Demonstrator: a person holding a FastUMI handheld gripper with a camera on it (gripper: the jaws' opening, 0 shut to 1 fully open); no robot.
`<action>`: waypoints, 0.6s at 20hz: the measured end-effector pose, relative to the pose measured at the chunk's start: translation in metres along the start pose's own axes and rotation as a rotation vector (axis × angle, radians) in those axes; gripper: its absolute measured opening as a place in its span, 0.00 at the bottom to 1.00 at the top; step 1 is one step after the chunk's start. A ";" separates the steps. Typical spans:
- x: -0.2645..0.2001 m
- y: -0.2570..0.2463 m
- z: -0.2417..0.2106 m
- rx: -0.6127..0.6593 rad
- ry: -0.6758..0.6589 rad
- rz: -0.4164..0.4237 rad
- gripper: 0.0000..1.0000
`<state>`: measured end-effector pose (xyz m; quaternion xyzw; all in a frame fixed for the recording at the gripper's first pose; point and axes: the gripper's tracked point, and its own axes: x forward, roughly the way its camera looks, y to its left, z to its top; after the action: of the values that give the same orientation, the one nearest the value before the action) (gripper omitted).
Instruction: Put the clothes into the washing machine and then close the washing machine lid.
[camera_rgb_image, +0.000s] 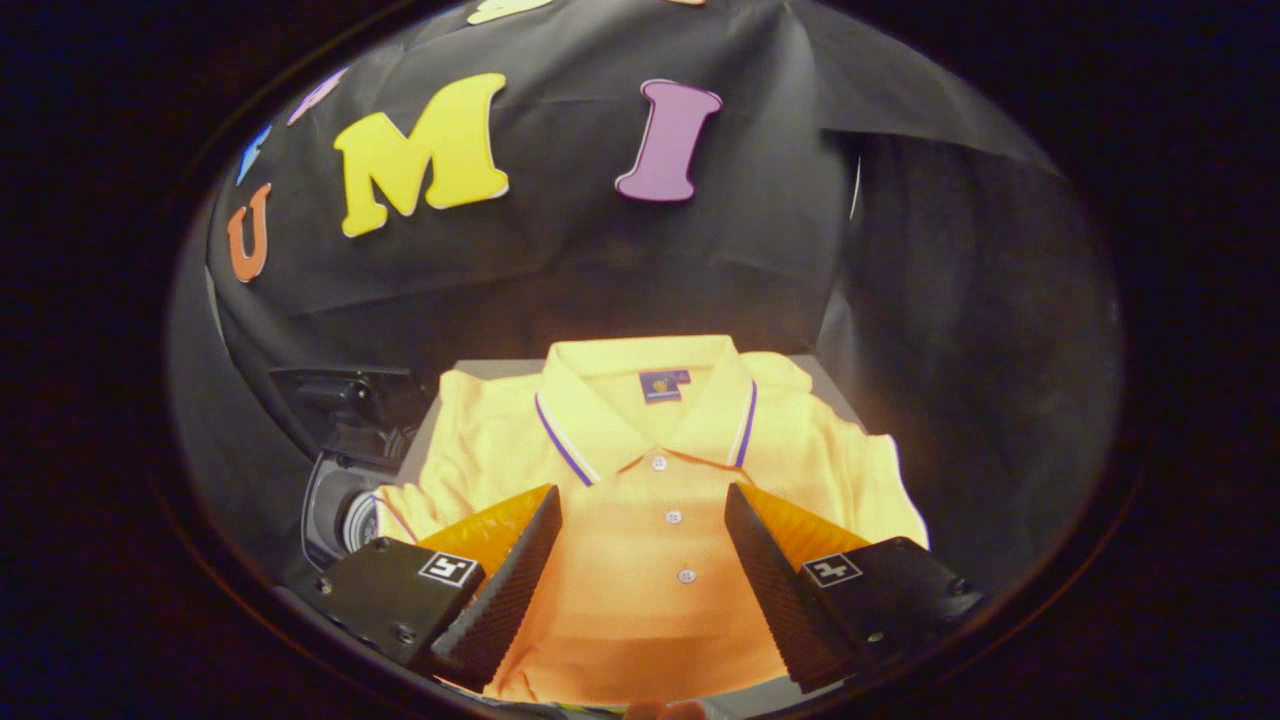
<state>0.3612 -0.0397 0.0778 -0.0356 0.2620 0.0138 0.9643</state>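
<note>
Off to the left sits the washing machine (345, 480), dark and partly hidden — then the folded yellow polo shirt (650, 480) on its grey surface (480, 368), the gripper (643, 555) wide open over the placket. Best bet: pinch several layers together.

The polo shirt (650, 520) covers most of the grey surface (480, 368); the washing machine (345, 470) sits half hidden behind its left sleeve.
</note>
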 end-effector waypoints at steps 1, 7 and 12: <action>0.005 -0.002 -0.004 -0.002 0.022 0.001 1.00; 0.014 -0.002 -0.012 0.008 0.084 0.027 1.00; 0.009 0.004 -0.015 0.007 0.206 0.032 0.99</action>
<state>0.3613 -0.0369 0.0595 -0.0296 0.3604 0.0246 0.9320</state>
